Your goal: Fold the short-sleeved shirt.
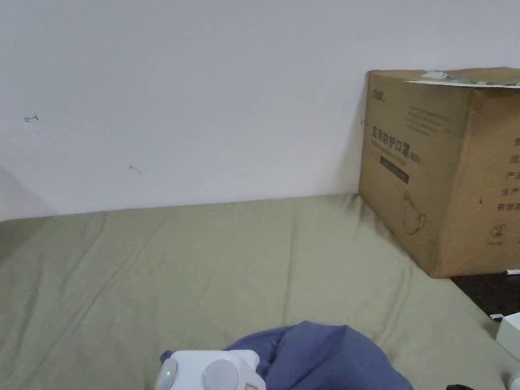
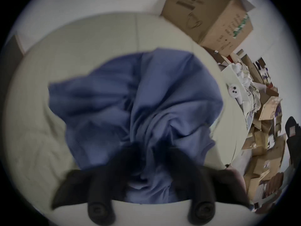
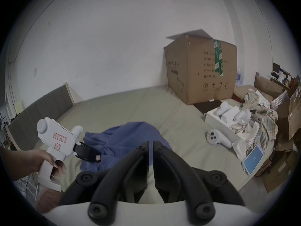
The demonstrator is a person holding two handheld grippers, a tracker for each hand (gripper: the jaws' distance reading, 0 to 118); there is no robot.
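A blue short-sleeved shirt [image 1: 325,355] lies bunched in a hump on an olive-green bed sheet [image 1: 203,274], near the front edge. In the left gripper view the shirt [image 2: 146,91] spreads away from my left gripper [image 2: 148,148], whose black jaws are shut on a gathered fold of it. The right gripper view shows that left gripper [image 3: 96,157], held by a hand [image 3: 48,161], biting the shirt's [image 3: 127,136] left side. My right gripper [image 3: 150,144] is in front of the shirt, its jaws pressed together. I see no cloth between them.
A large cardboard box [image 3: 200,69] stands on the bed's far right corner against the white wall. A white controller [image 3: 215,138], a white tray [image 3: 216,120] of devices, a blue-screened phone [image 3: 254,157] and plaid cloth [image 3: 263,120] crowd the right edge. A padded headboard [image 3: 40,108] stands at the left.
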